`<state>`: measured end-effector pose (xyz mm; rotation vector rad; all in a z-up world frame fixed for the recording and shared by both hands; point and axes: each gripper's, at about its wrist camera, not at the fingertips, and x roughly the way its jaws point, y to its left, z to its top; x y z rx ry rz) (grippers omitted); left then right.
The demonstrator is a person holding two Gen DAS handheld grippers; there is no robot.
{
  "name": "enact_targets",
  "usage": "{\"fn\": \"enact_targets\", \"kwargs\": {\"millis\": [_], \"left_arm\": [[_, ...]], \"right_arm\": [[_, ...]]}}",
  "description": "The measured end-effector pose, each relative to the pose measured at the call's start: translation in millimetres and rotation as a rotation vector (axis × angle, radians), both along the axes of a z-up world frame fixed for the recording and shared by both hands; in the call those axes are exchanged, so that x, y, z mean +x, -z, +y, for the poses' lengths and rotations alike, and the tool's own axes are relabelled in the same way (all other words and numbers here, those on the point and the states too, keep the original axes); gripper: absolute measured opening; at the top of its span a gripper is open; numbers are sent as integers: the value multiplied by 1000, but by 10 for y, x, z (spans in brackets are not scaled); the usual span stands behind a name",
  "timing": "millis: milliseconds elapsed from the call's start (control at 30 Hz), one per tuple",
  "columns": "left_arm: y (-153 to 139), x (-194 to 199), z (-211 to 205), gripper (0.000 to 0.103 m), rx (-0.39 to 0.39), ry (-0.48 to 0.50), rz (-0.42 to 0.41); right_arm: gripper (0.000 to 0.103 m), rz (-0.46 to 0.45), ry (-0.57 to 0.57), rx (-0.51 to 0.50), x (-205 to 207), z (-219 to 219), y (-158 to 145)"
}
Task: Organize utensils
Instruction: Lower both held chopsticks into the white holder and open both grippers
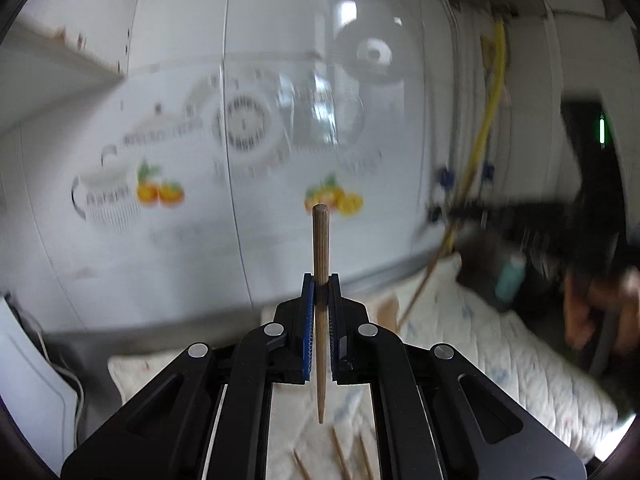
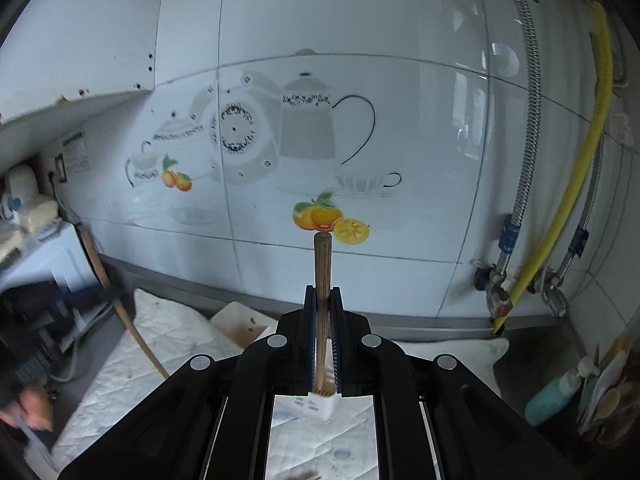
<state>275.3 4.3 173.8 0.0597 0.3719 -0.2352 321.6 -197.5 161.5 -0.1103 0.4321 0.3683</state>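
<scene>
Both claws clenched: left gripper (image 1: 321,280) pinches one wooden chopstick (image 1: 321,304) upright, thin tip hanging free below the pads; right gripper (image 2: 322,292) clamps another chopstick (image 2: 322,280), also upright, above a white holder (image 2: 320,406). Risk: the grip is narrow on a tapered stick, so a fast swing could let it pivot or slide out; the tip could also catch the holder rim on entry. More chopsticks (image 1: 340,456) lie on the quilted mat (image 1: 480,340), cut off by the frame. Left view is blurred; the holder is mostly hidden, probably a utensil caddy.
</scene>
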Motion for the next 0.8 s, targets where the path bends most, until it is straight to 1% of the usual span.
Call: {"fn": "enact_targets", "kwargs": {"millis": [100,167,300,400,567,700,800], "left_arm": [[-227,163,-24,5,13,-23,-59],[-328,321,-28,5,0,-36,-82],[-370,568,-53,5,-16,-57,-99],[-301,728,-60,5,-20,-72,-97],[-22,963,12,5,-45,-84,-27],[163,1038,74,5,-55,-101,11],[250,1039,91,5,-59,-97,24]], "right_arm": [[7,15,2,2,137,26,70],[7,20,4,5,217,37,126],[7,33,-1,9,350,50,245],[7,46,-6,10,428,49,340],[7,81,-16,28,517,37,509],[7,90,-26,27,507,65,598],[7,95,-23,17,494,84,636]]}}
